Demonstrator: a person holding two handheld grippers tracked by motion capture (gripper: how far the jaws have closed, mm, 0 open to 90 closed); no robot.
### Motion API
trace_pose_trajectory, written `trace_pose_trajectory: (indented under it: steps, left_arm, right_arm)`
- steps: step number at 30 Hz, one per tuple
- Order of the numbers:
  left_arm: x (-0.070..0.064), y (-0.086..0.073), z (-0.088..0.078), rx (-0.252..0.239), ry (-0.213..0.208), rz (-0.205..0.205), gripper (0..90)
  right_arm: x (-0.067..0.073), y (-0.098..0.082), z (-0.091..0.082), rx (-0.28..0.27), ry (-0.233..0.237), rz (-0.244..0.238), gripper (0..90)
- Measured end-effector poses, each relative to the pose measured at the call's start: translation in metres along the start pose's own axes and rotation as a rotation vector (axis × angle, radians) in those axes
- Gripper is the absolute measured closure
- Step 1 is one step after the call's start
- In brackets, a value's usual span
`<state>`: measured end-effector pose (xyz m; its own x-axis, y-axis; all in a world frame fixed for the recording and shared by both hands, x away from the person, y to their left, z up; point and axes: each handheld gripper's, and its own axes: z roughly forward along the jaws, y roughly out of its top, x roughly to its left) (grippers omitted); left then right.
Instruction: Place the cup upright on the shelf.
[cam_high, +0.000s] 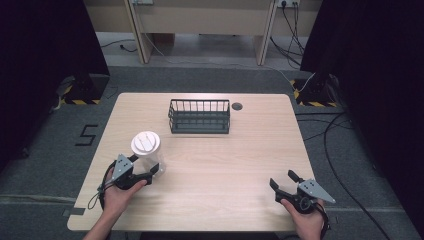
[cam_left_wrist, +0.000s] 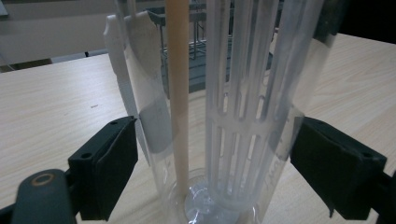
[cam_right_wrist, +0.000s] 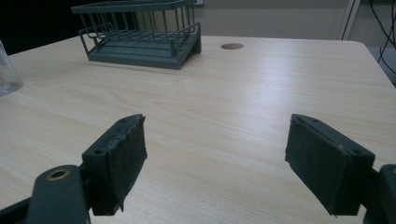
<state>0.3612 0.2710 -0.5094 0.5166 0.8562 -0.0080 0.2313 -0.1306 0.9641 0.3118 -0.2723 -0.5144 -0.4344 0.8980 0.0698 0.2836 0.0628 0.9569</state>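
Observation:
A clear plastic pitcher (cam_high: 148, 152) with a white lid stands upright on the table's left half. In the left gripper view the pitcher (cam_left_wrist: 243, 116) holds a white slotted insert and a beige rod. My left gripper (cam_high: 147, 166) straddles its lower part, and both black pads (cam_left_wrist: 109, 163) press against the clear wall. My right gripper (cam_high: 282, 178) rests low near the front right of the table, wide open; between its pads (cam_right_wrist: 119, 161) there is bare wood. A bit of the pitcher (cam_right_wrist: 7, 70) shows at the left edge of the right gripper view.
A dark wire basket (cam_high: 199, 129) sits at the back middle of the table, seen also as the basket (cam_right_wrist: 140, 51) from the right gripper. Beside it is a round cable hole (cam_high: 237, 106). Light wood lies between the grippers.

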Motion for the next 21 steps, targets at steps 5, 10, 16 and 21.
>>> trace_pose_trajectory:
  steps: [5,10,16,21]
  left_arm:
    - [0.001,0.002,0.007,-0.009,-0.011,0.003,14.5]
    - [0.002,0.003,0.011,-0.011,-0.016,0.004,14.7]
    - [0.003,0.003,0.013,-0.011,-0.024,0.010,16.8]
    - [0.002,0.003,0.012,-0.014,-0.022,0.012,17.2]
  right_arm:
    - [0.000,0.000,0.000,0.001,0.000,-0.001,20.8]
    - [0.000,0.000,0.000,0.002,0.001,-0.001,21.0]
    - [0.000,0.000,0.001,0.004,0.003,-0.004,21.4]
    - [0.000,0.000,0.001,0.005,0.004,-0.006,21.7]
